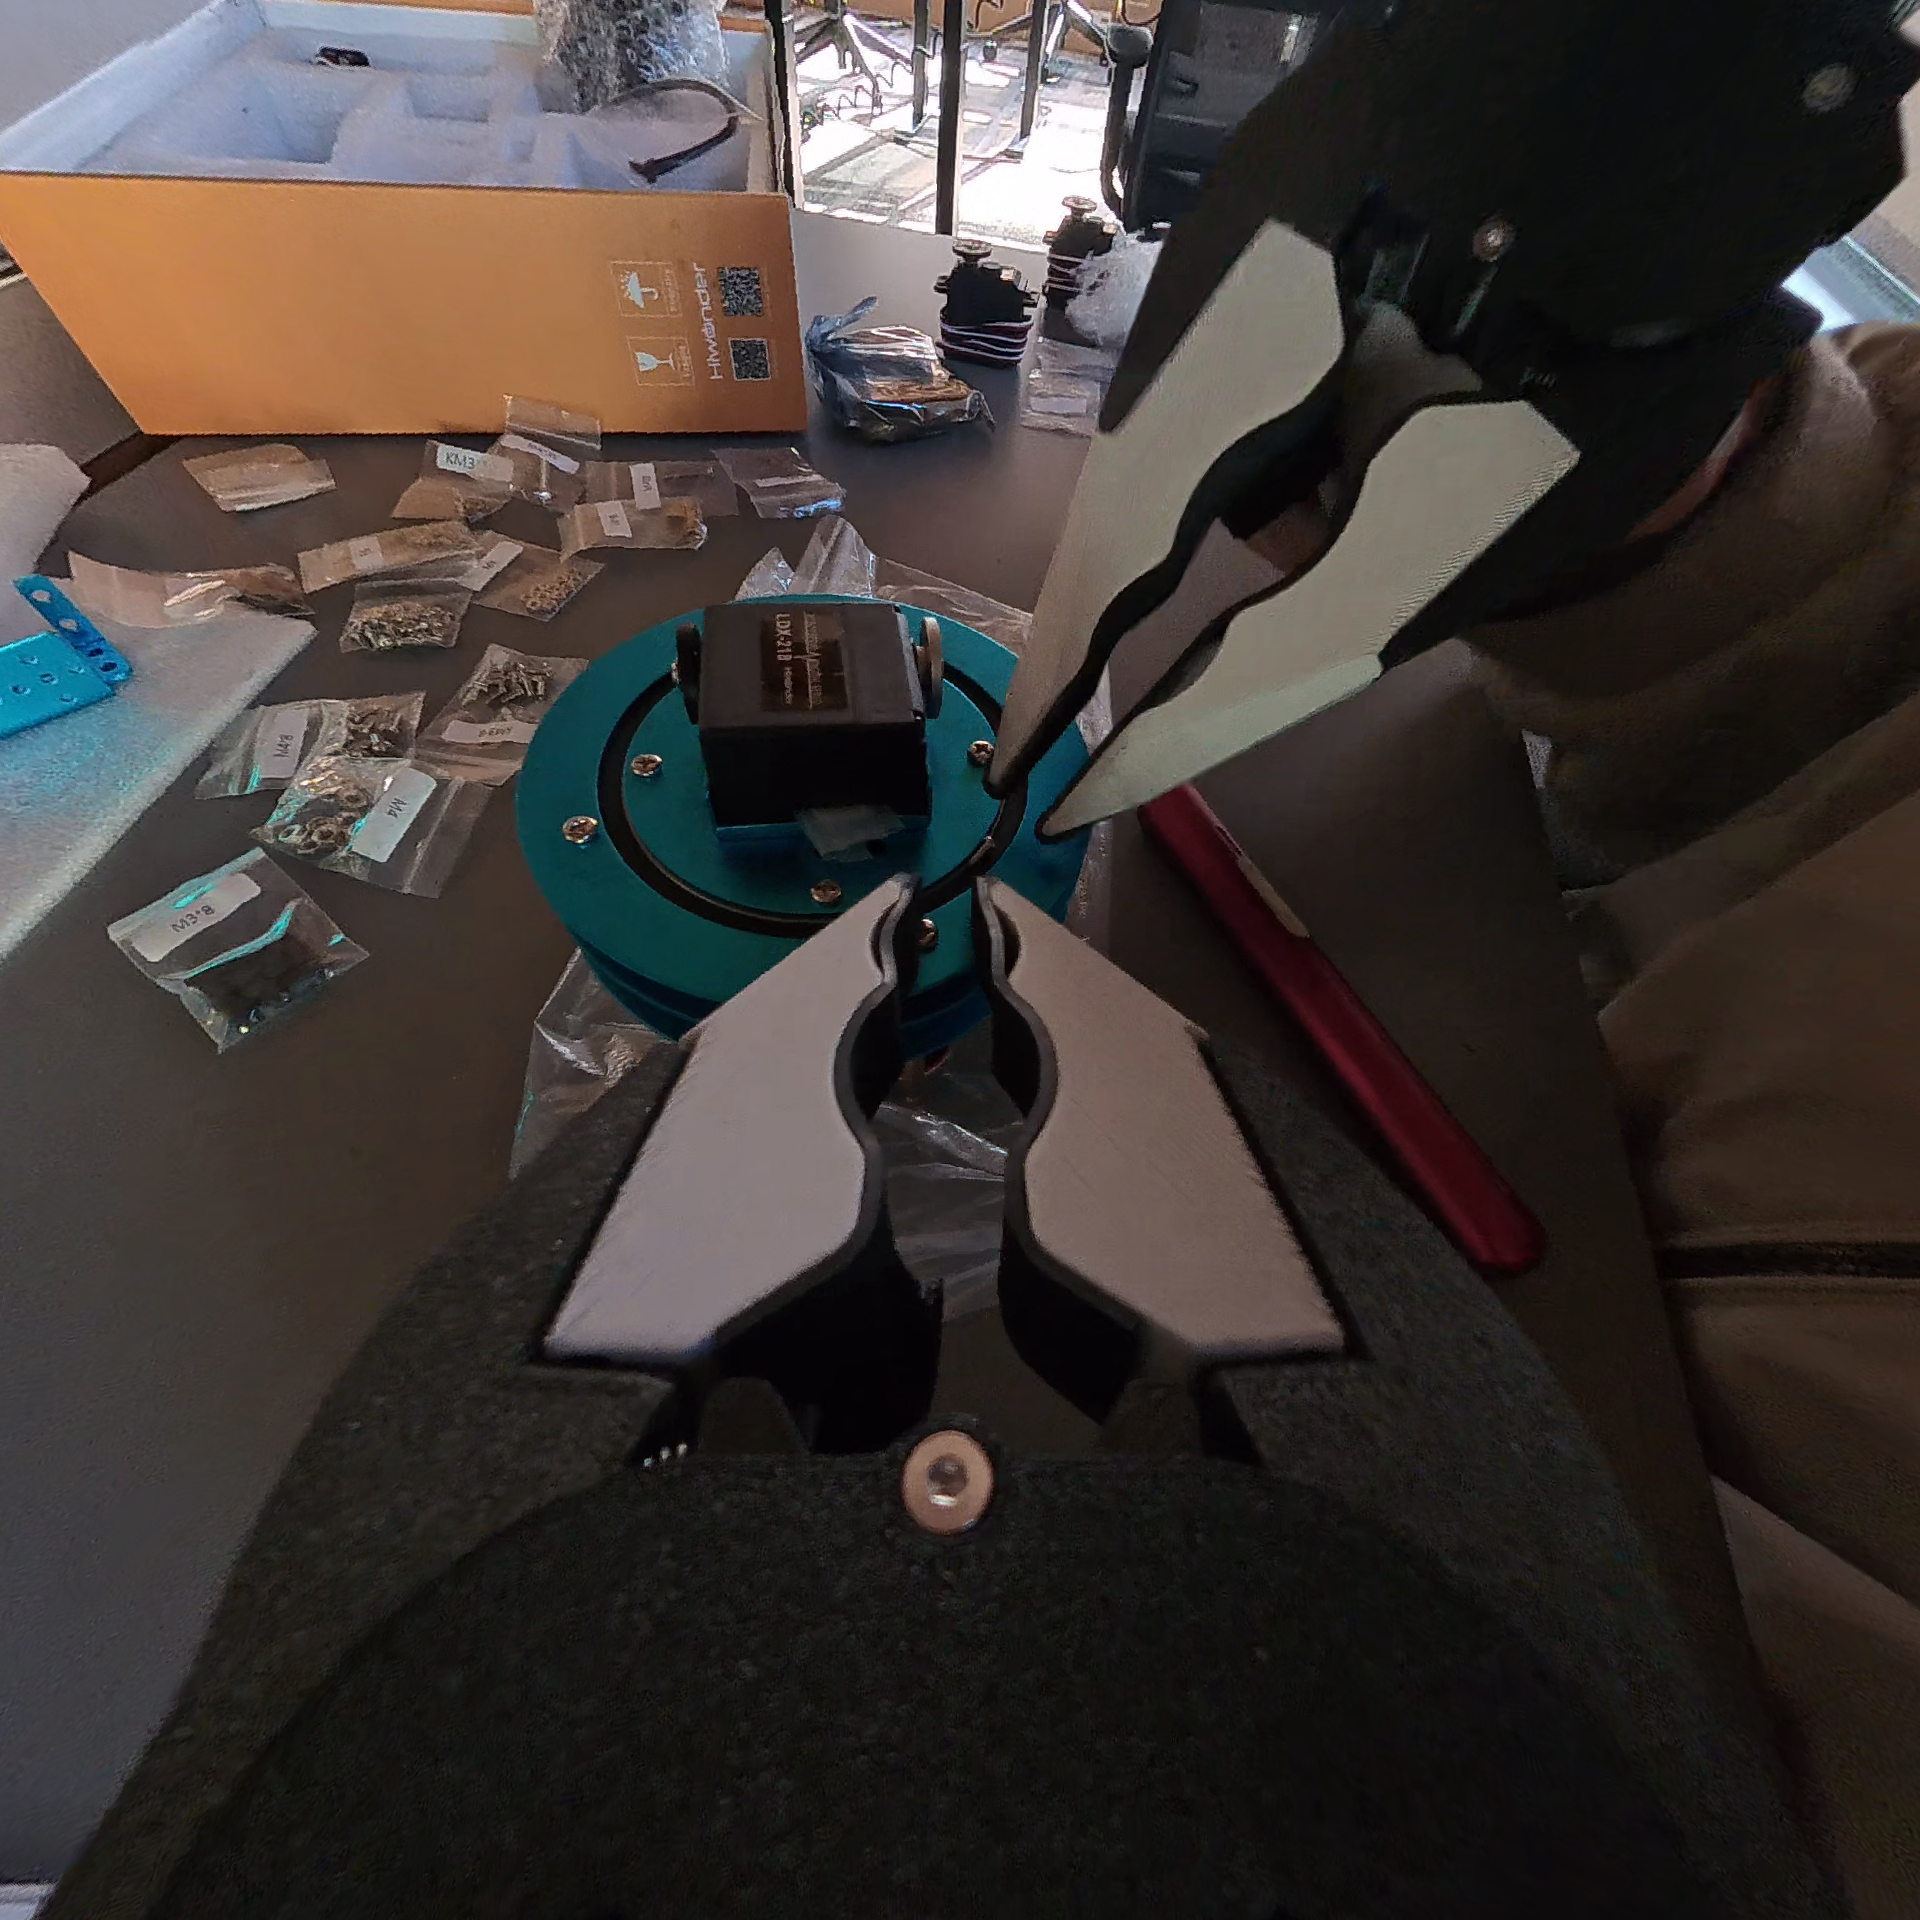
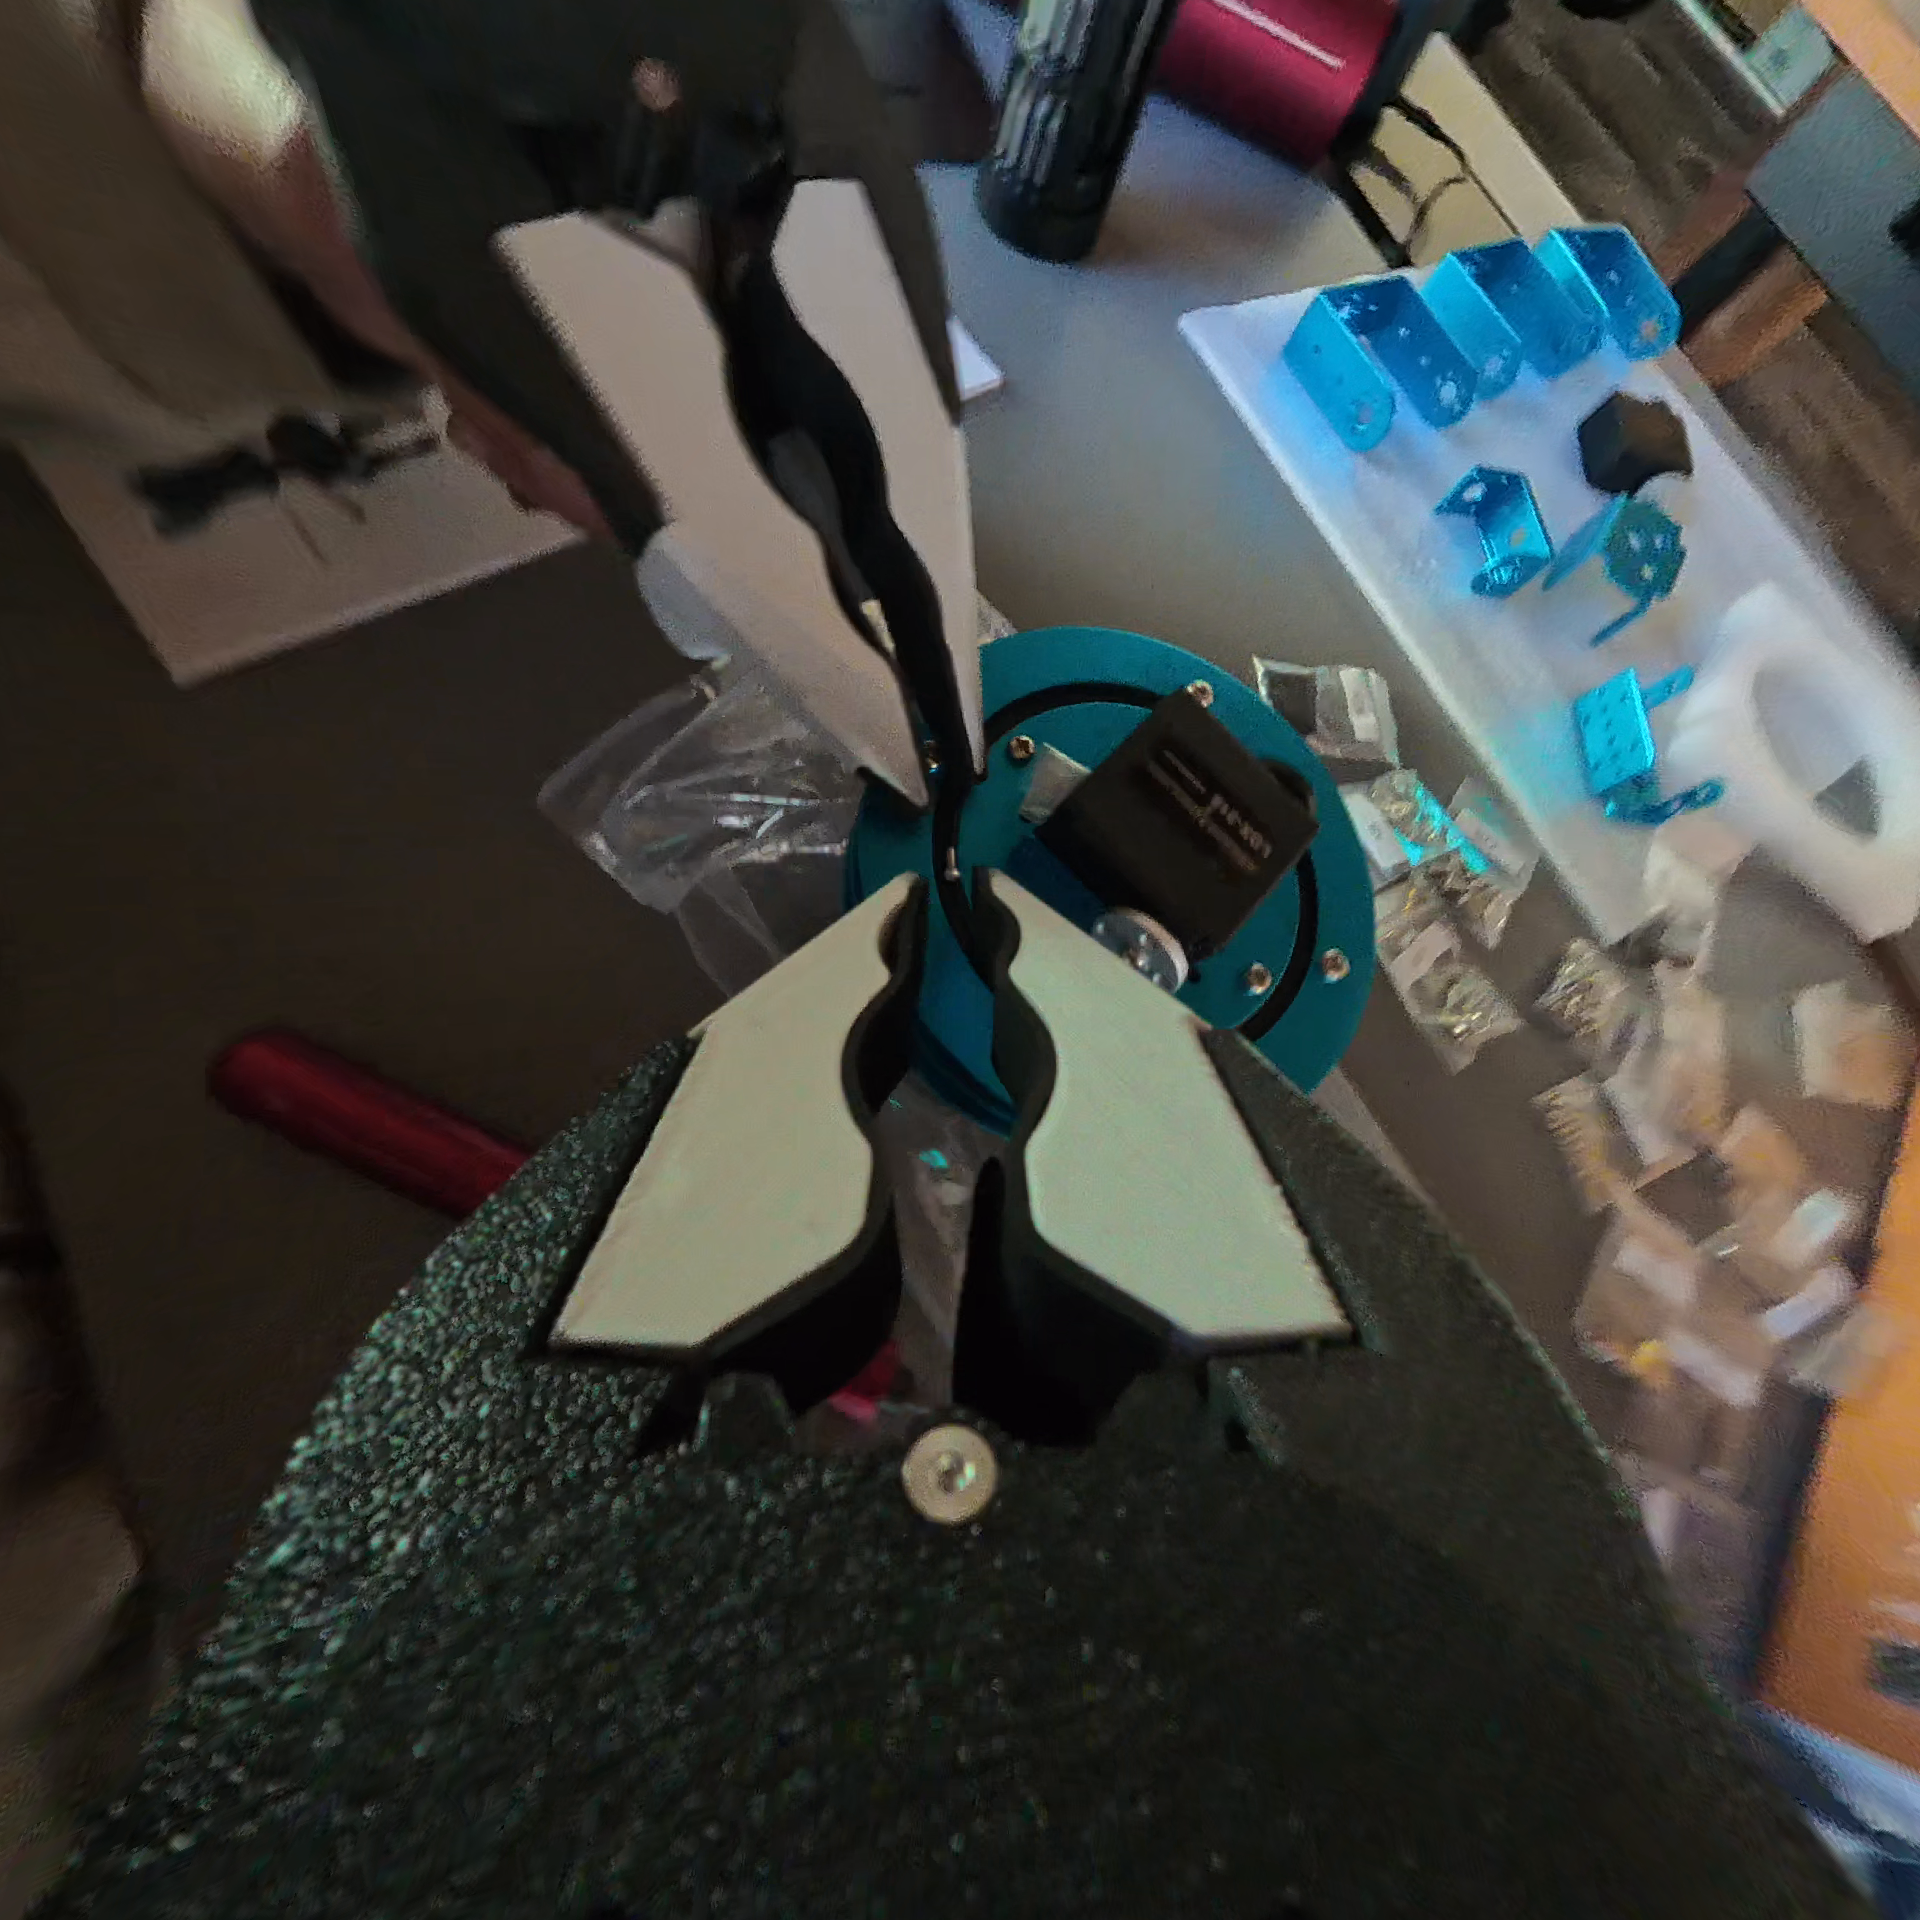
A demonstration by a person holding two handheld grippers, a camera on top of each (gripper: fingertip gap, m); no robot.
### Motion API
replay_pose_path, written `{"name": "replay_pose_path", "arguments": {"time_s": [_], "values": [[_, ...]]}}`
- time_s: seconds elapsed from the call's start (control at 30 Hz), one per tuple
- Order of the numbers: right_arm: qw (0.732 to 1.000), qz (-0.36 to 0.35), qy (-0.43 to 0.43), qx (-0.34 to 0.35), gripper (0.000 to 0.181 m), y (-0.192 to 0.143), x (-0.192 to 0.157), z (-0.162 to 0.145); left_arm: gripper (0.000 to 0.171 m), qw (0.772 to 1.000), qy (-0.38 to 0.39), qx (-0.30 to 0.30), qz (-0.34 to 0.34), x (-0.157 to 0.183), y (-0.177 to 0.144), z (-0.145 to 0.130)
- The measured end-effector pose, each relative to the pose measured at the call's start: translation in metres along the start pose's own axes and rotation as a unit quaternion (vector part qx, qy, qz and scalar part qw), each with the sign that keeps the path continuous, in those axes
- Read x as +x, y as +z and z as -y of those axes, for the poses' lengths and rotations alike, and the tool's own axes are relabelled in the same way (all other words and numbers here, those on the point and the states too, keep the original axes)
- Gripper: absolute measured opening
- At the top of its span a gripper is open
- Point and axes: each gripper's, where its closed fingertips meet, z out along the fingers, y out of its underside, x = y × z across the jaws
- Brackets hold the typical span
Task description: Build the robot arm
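Teal round base (image 1: pixel 582 748) sits on a clear plastic bag (image 1: pixel 935 1143) on the tabletop (image 1: pixel 260 1195), dead ahead of both sets of fingers. A black servo (image 1: pixel 810 707) is mounted on its inner disc.

Left gripper (image 1: pixel 948 894): tips sit at the near rim of the base, over the dark groove between inner disc and outer ring. Only a narrow slit shows between the fingers. I can't tell whether they pinch the rim or just hover on it.

Right gripper (image 2: pixel 951 883): comes in steeply from the other side, tips on the same groove, just beside my left tips. Slit is narrow here too and nothing is clearly held. The right wrist view is motion-blurred, so I can't call contact.

Around the fingers:
- The servo stands just beyond both tip pairs.
- A red rod (image 1: pixel 1330 1039) lies to the right of my left fingers, near the base but apart from it.
- Small bags of screws (image 1: pixel 353 800) are scattered left of the left fingers, with an orange box (image 1: pixel 364 312) far beyond them.
- Two spare servos (image 1: pixel 982 301) sit well beyond the base.
- Blue brackets (image 2: pixel 1475 322) lie on a white sheet, up and right of my right fingers, well apart.

The two pairs of tips crowd the same short arc of rim, with the servo body close by.
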Motion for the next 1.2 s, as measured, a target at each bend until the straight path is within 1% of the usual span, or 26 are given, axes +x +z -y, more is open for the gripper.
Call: {"name": "replay_pose_path", "arguments": {"time_s": [0.07, 0.17, 0.3, 0.37, 0.5, 0.67, 0.8, 1.03, 1.2], "values": [[0.996, 0.017, -0.08, -0.024, 0.006, 0.0, -0.001, 0.003, 0.006, 1.0, -0.004, 0.002, 0.001, -0.001, 0.001, 0.0], [0.976, 0.062, -0.198, -0.058, 0.003, 0.004, -0.005, 0.001, 0.003, 1.0, -0.003, 0.002, 0.003, -0.001, 0.0, 0.0], [0.932, 0.132, -0.327, -0.086, 0.0, 0.002, -0.011, -0.002, 0.002, 1.0, -0.003, 0.005, 0.006, -0.003, 0.0, 0.0], [0.907, 0.159, -0.374, -0.108, 0.007, 0.0, -0.009, -0.002, 0.0, 1.0, -0.01, 0.008, 0.003, -0.004, 0.0, 0.0], [0.862, 0.2, -0.448, -0.131, 0.01, -0.004, -0.006, 0.003, 0.0, 0.999, -0.023, 0.025, 0.007, -0.011, -0.007, 0.005], [0.818, 0.23, -0.502, -0.16, 0.009, 0.005, 0.001, 0.0, 0.0, 0.998, -0.024, 0.051, 0.042, -0.028, -0.018, 0.013], [0.796, 0.25, -0.52, -0.182, 0.008, 0.006, 0.002, -0.005, 0.0, 0.996, -0.025, 0.056, 0.061, -0.038, -0.023, 0.013], [0.789, 0.253, -0.528, -0.184, 0.004, 0.005, -0.002, -0.006, 0.0, 0.996, -0.027, 0.059, 0.064, -0.04, -0.024, 0.014], [0.781, 0.258, -0.534, -0.194, 0.006, 0.006, -0.001, -0.007, 0.0, 0.996, -0.027, 0.053, 0.06, -0.038, -0.022, 0.011]]}}
